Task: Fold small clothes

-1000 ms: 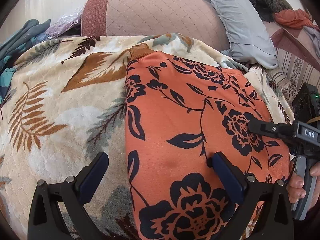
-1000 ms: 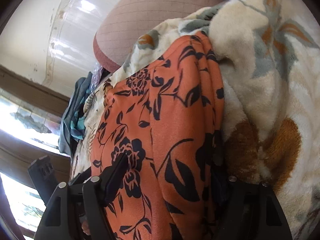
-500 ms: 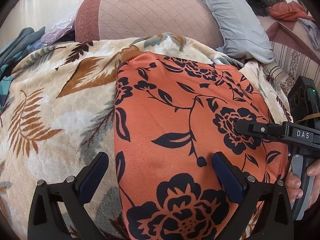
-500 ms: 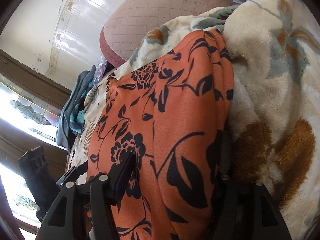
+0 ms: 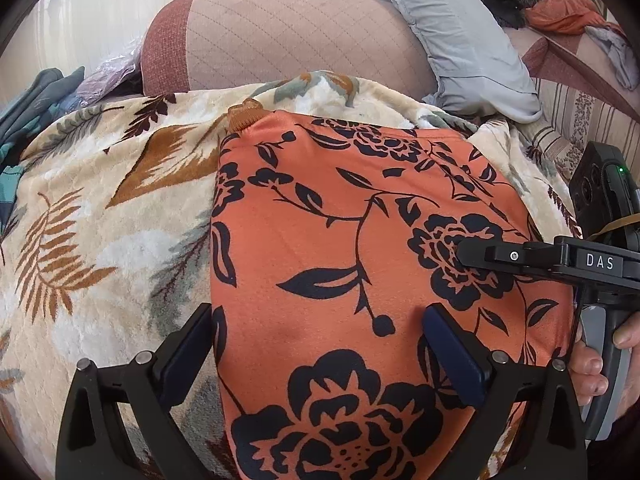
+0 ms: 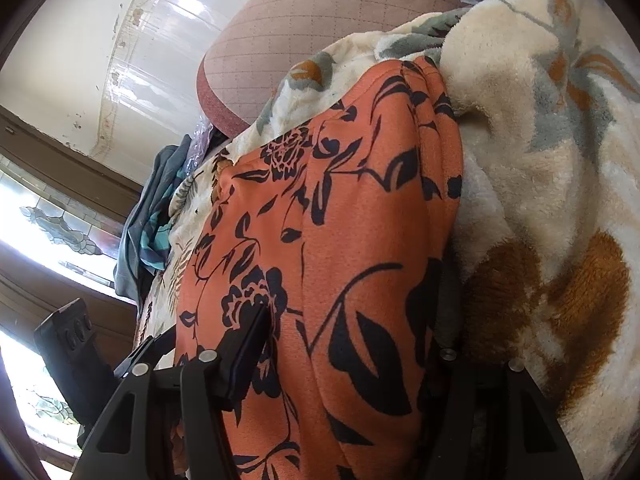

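An orange garment with a black flower print (image 5: pixel 340 240) lies spread flat on a cream leaf-patterned blanket (image 5: pixel 100 240). My left gripper (image 5: pixel 318 348) is open over the garment's near left edge, one finger above the blanket and one above the cloth. In the right wrist view the garment (image 6: pixel 360 220) bulges between the fingers of my right gripper (image 6: pixel 344 332). Its jaws are closing around the garment's right edge, one finger (image 6: pixel 244 352) on top and the other tucked beside the blanket (image 6: pixel 540 160). From the left wrist view, that gripper's finger (image 5: pixel 500 256) reaches in from the right, held by a hand (image 5: pixel 592 368).
A pink quilted cushion (image 5: pixel 280 40) stands behind the blanket, with a grey pillow (image 5: pixel 460 40) to its right. Loose clothes (image 5: pixel 560 12) are heaped at the far right. Dark teal clothes (image 5: pixel 32 112) lie at the far left, near a window (image 6: pixel 40 232).
The right gripper's fingers have drawn closer together around the garment's edge. In the left wrist view the garment sits a little further left than before.
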`<state>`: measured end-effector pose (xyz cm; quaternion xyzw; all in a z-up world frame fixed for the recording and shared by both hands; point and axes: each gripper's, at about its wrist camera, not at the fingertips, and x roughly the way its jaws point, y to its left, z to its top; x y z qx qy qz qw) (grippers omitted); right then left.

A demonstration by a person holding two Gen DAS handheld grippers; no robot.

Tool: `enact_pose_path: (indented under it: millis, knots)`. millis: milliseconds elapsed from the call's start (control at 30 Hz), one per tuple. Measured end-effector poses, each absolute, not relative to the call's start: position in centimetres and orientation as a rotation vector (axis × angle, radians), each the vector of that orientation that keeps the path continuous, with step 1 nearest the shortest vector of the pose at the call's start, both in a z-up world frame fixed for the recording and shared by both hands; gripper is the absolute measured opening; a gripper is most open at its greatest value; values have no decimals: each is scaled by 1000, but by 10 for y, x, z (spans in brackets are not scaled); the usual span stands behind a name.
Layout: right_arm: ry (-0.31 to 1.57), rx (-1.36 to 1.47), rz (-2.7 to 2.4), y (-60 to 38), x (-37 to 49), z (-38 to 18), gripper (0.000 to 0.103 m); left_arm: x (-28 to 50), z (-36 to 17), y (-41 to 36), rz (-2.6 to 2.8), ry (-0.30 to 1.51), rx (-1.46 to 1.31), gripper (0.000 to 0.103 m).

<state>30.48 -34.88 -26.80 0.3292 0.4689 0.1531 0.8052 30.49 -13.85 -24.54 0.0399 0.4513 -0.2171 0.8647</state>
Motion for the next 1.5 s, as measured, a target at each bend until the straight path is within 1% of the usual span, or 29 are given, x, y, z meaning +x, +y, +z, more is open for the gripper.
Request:
enact_pose_path:
  millis: [200, 300, 467, 600, 700, 767, 800, 900, 933, 967, 1000, 1067, 1167, 1233, 1267, 1300, 1333, 1400, 1433, 1467, 1500]
  knots:
    - [1018, 698, 313, -347, 306, -266, 63, 304, -245, -137, -444, 947, 76, 96]
    - [1033, 698, 288, -345, 307, -264, 60, 305, -244, -136, -442, 950, 60, 91]
    - [1029, 631, 214, -335, 304, -248, 52, 307, -241, -127, -438, 954, 16, 78]
    - [1013, 570, 177, -327, 300, -233, 44, 309, -240, -120, -440, 959, -23, 71]
    - [1004, 530, 156, -320, 297, -225, 41, 309, -238, -115, -447, 960, -44, 64]
    - [992, 514, 146, -316, 295, -220, 40, 311, -236, -108, -458, 962, -72, 57]
    - [986, 510, 146, -314, 293, -216, 40, 311, -235, -104, -465, 965, -93, 55]
    - [975, 499, 148, -309, 289, -210, 39, 317, -239, -94, -480, 1006, -139, 56]
    - [978, 502, 148, -310, 288, -211, 39, 319, -241, -92, -477, 1017, -151, 59]
    - [983, 505, 145, -310, 288, -213, 39, 320, -242, -90, -473, 1028, -166, 65]
    - [993, 510, 138, -312, 288, -218, 39, 321, -242, -90, -463, 1038, -173, 69]
    - [1020, 539, 130, -316, 290, -227, 39, 323, -246, -90, -461, 1060, -170, 84]
    - [1035, 611, 144, -326, 293, -237, 39, 326, -259, -95, -536, 1134, -205, 85]
    - [1047, 636, 151, -329, 296, -242, 39, 323, -258, -100, -549, 1119, -196, 85]
    - [1051, 645, 154, -330, 296, -244, 39, 320, -256, -105, -566, 1105, -177, 79]
    - [1053, 653, 157, -331, 297, -244, 39, 318, -255, -109, -566, 1095, -155, 78]
    - [1055, 655, 156, -332, 297, -244, 39, 316, -254, -111, -561, 1080, -137, 74]
    - [1049, 643, 154, -330, 297, -241, 39, 315, -250, -112, -565, 1054, -123, 63]
    - [1040, 627, 154, -328, 296, -239, 39, 315, -246, -111, -570, 1041, -129, 52]
    - [1030, 602, 154, -325, 295, -235, 39, 314, -242, -109, -577, 1025, -137, 44]
    - [1019, 572, 152, -322, 294, -230, 39, 314, -239, -110, -579, 1013, -136, 43]
